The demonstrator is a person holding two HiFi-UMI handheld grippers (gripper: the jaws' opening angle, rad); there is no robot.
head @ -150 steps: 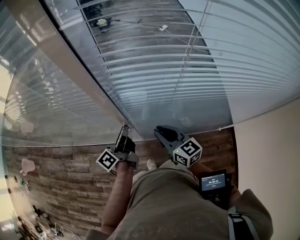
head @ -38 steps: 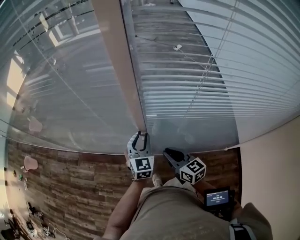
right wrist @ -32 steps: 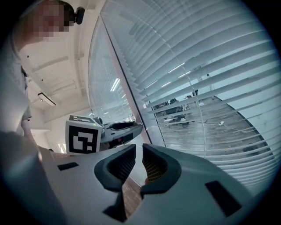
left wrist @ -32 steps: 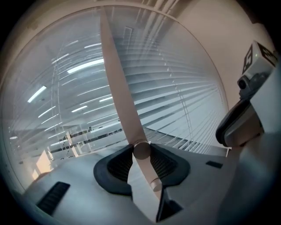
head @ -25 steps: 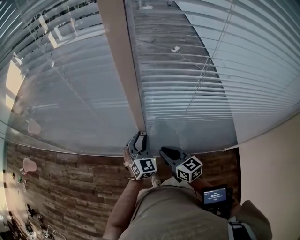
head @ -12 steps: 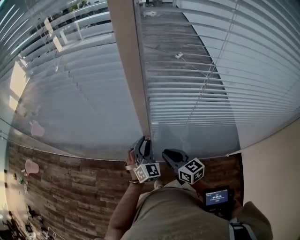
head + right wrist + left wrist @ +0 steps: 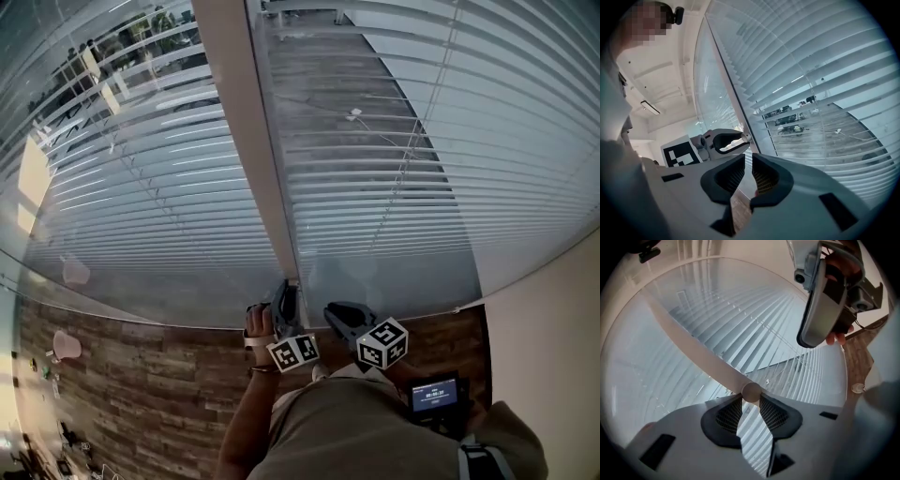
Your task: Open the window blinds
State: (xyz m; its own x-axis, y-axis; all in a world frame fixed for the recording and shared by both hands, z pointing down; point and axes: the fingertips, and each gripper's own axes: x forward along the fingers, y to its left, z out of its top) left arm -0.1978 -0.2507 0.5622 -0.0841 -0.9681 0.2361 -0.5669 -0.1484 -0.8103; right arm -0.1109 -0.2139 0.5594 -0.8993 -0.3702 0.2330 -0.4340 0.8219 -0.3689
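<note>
Two slatted blinds hang either side of a pale window post (image 7: 239, 141). The left blind (image 7: 141, 187) has its slats tilted apart, with the outside showing between them. The right blind (image 7: 422, 169) is part open, and floor shows through its gaps. My left gripper (image 7: 286, 292) (image 7: 751, 401) is at the foot of the post, shut on the round end of the beige tilt wand (image 7: 693, 350). Its jaws have just been closing a little on that wand. My right gripper (image 7: 336, 311) (image 7: 751, 161) hovers just to the right, shut and holding nothing. The left gripper (image 7: 743, 137) shows beyond it.
A wood plank floor (image 7: 141, 384) runs under the windows. A beige wall (image 7: 553, 356) closes the right side. A small device with a lit screen (image 7: 433, 394) hangs at the person's waist. The person's legs (image 7: 347, 422) fill the lower middle.
The left blind's slats have turned from a flat closed sheet to separate open slats. My left gripper has rolled on the wand, and its marker cube has swung round. The right gripper stayed put.
</note>
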